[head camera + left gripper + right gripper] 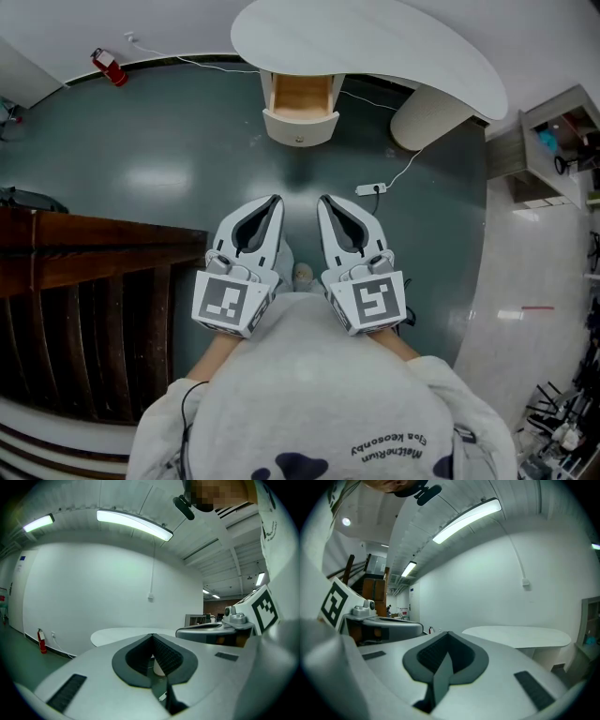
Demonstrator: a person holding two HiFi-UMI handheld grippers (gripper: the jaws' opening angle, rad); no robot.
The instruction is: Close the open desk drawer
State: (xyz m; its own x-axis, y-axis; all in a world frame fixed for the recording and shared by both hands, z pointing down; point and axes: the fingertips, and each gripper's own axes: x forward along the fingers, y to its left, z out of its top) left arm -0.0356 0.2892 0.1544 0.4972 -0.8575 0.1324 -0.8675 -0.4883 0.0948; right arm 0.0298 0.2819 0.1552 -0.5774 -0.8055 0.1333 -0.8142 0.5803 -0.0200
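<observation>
Drawer (300, 124) sticks out open under the white bench (394, 52), front facing the person. L gripper (275, 201) & R gripper (324, 201) sit side by side, well apart from it. Both jaws closed, nothing btwn them.

Cool, even white light fills the room. Above the left gripper (152, 635) a long ceiling light strip (133, 524) glares almost blown out, and a second light strip (466, 520) runs bright above the right gripper (447, 633). In the head view pale lamp reflections (159, 178) sheen the dark green floor (112, 131) ahead and left of both grippers; shadows there are faint and soft. Both gripper views bulge strongly and fall to black at the corners, and the near gripper shells look soft, out of focus
</observation>
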